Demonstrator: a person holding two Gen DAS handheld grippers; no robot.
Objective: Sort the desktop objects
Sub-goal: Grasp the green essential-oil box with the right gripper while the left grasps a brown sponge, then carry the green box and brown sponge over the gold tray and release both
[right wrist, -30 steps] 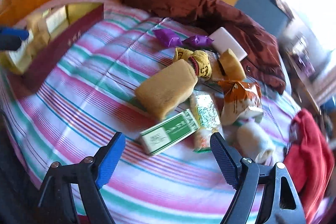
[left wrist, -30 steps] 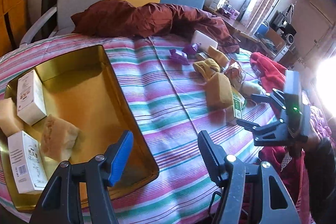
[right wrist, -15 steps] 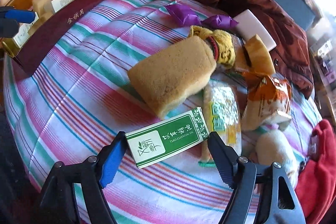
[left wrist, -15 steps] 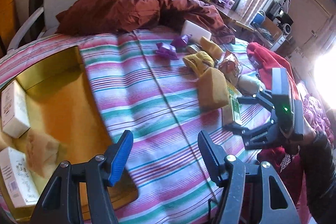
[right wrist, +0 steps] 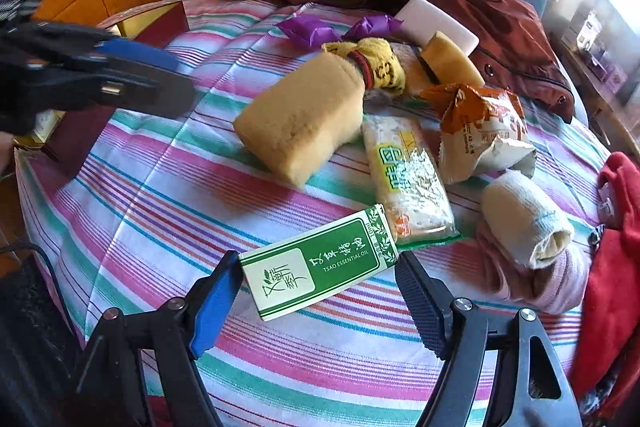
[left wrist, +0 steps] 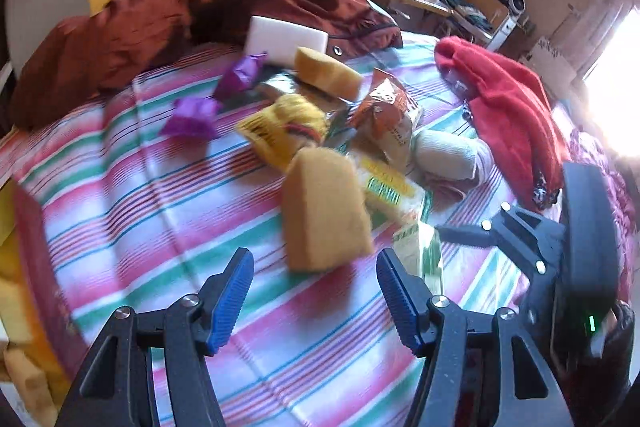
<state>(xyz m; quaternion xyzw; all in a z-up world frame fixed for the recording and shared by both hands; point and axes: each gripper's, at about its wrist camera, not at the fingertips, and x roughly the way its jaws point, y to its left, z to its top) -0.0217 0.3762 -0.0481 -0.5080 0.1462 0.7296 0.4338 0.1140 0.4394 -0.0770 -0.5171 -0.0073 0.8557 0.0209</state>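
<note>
Right tool (right wrist: 318, 301): pitched steeply down over the striped cloth (right wrist: 168, 211). Jaws spread, one at each end of the green essential-oil box (right wrist: 318, 261). Left blue pad is touching or just short of the box's near-left end; right pad stands apart from the far end. No grip on the box.

Left tool (left wrist: 316, 301): also pitched down, jaws spread with nothing between them, only striped cloth below. In the right wrist view it enters at 9 o'clock (right wrist: 132, 67), above the maroon tray (right wrist: 80, 143).

Green essential-oil box: long carton, green panel with white lettering, cream end panel, leaf border. Lies flat, slanted, at 6 o'clock of the pile. In the left wrist view it is blurred, at 4 o'clock of the sponge block (left wrist: 420, 247).

Sponge block (right wrist: 300, 115): tan, loaf-shaped, lying on its side at 11 o'clock of the box.

Rice-snack packet (right wrist: 406, 179): clear wrapper with yellow label, just at 12 to 1 o'clock of the box, its near end touching or almost touching the box corner.

Orange snack bag (right wrist: 480, 131): crumpled, at 2 o'clock of the packet.

Rolled white sock (right wrist: 524, 219): at 3 o'clock of the box, resting on pink fabric.

Yellow cloth bundle (right wrist: 376, 67): behind the sponge block.

Purple wrappers (right wrist: 308, 29): at 12 o'clock of the pile.
</note>
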